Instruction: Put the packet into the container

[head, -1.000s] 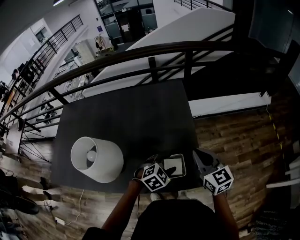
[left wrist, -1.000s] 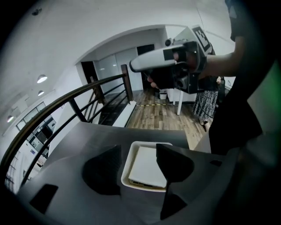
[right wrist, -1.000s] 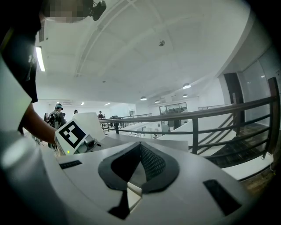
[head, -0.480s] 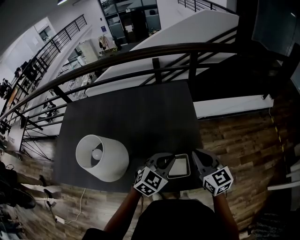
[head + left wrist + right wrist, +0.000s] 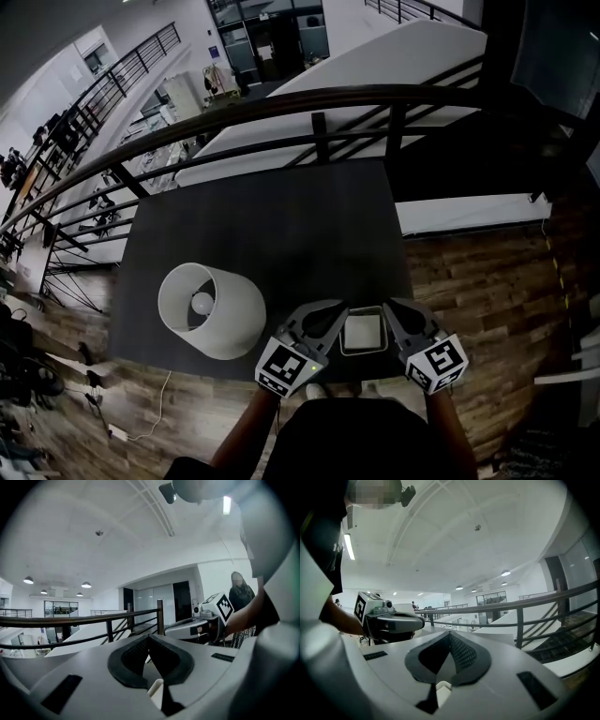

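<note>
- Left gripper (image 5: 337, 311): jaws clenched together, nothing held.
- Right gripper (image 5: 392, 307): jaws together too, empty.
- Container (image 5: 364, 352) between them at the near edge of the table (image 5: 281, 234); pale inside, packet not distinguishable.
- Lampshade (image 5: 230, 319) to the left; bare tabletop beyond, up to the railing (image 5: 319, 98).

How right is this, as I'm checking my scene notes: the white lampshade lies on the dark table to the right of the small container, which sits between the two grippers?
Wrong side: in the head view the white lampshade lies on the dark table to the left of the small container, which sits between the left gripper and the right gripper.
</note>
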`<state>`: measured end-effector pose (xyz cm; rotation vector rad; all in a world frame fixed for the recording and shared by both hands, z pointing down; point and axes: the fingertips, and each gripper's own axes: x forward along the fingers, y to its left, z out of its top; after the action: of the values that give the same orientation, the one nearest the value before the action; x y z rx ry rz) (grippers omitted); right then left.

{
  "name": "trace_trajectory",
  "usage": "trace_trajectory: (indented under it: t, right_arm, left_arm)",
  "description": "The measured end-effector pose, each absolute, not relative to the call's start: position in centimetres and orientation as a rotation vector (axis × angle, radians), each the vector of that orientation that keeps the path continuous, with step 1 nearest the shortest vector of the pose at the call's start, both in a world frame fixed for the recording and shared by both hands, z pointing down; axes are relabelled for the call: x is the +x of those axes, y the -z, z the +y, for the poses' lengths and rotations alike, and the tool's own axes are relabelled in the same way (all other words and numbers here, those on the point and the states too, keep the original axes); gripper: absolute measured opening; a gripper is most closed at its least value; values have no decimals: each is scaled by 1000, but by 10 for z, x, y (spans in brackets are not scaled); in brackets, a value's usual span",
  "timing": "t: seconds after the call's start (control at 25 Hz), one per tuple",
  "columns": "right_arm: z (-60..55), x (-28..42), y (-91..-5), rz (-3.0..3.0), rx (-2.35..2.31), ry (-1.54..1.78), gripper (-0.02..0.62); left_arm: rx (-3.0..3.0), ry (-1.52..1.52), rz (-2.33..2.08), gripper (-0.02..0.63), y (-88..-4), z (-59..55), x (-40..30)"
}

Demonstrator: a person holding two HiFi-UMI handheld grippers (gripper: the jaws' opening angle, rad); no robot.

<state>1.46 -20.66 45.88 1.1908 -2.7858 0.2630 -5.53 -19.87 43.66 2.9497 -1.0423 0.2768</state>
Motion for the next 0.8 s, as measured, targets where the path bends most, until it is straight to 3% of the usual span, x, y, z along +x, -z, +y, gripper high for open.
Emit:
trace_trajectory:
  t: [0.8]
  right_arm:
    - [-199, -7, -440, -2826, 1175, -108, 5]
  left_arm:
    - [2895, -191, -1082, 8, -438, -194, -72]
